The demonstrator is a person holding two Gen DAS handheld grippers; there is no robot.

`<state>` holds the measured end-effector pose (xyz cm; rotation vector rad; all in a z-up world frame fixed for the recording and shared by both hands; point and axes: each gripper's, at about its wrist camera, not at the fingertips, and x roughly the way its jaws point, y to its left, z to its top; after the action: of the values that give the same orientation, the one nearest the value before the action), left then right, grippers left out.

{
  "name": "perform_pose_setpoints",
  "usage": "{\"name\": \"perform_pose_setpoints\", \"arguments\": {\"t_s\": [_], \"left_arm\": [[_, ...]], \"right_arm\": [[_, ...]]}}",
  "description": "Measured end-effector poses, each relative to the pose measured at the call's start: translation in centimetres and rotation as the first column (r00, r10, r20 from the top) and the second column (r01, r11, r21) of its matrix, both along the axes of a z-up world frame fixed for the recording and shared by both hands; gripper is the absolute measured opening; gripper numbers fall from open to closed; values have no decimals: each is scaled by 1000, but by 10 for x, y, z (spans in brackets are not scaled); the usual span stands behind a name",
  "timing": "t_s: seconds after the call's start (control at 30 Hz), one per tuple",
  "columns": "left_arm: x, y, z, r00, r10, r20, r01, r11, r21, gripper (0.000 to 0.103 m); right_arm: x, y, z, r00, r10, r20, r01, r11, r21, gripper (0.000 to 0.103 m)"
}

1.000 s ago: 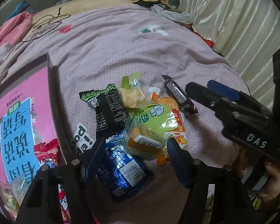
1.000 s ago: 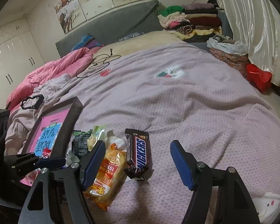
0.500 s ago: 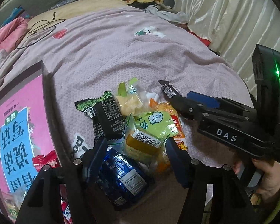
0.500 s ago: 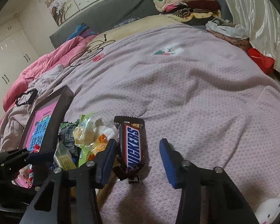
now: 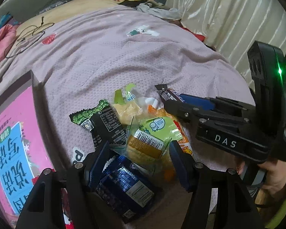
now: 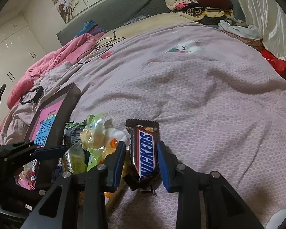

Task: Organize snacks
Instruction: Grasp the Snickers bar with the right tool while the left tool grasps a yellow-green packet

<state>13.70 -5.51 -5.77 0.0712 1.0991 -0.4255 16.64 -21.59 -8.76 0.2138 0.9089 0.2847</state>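
Bedroom scene, everything's happening on a bed with a lilac textured bedspread (image 6: 190,99), cream curtains along the far side and a stack of folded clothes (image 6: 198,2) up by the grey headboard. Near the bottom edge of the bedspread there's a little heap of snacks next to a box with a pink printed panel (image 5: 11,143).

The right gripper (image 6: 141,160) is straddling the Snickers bar (image 6: 145,148), which lies flat on the bedspread at the right edge of the heap. Its jaws have just been closing in, blue pads right up alongside the wrapper on both sides, but honestly I can't tell if they're actually pressing on it or just beside it.

The left gripper (image 5: 140,158) hangs over the middle of the heap with its jaws about half apart, not clamped on anything. Between them: a green milk-bread packet (image 5: 154,131) and a dark blue packet (image 5: 124,189). A black-and-green packet (image 5: 103,122) sits just above those, next to a clear pack of yellow chips (image 5: 127,110).
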Motion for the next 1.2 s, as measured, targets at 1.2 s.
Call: {"name": "perform_pose_setpoints", "arguments": {"t_s": [1.2], "left_arm": [[-11, 21, 3, 973, 189, -134, -211, 962, -174, 44]], "right_arm": [[-9, -7, 8, 999, -4, 47, 5, 1000, -10, 29]]}}
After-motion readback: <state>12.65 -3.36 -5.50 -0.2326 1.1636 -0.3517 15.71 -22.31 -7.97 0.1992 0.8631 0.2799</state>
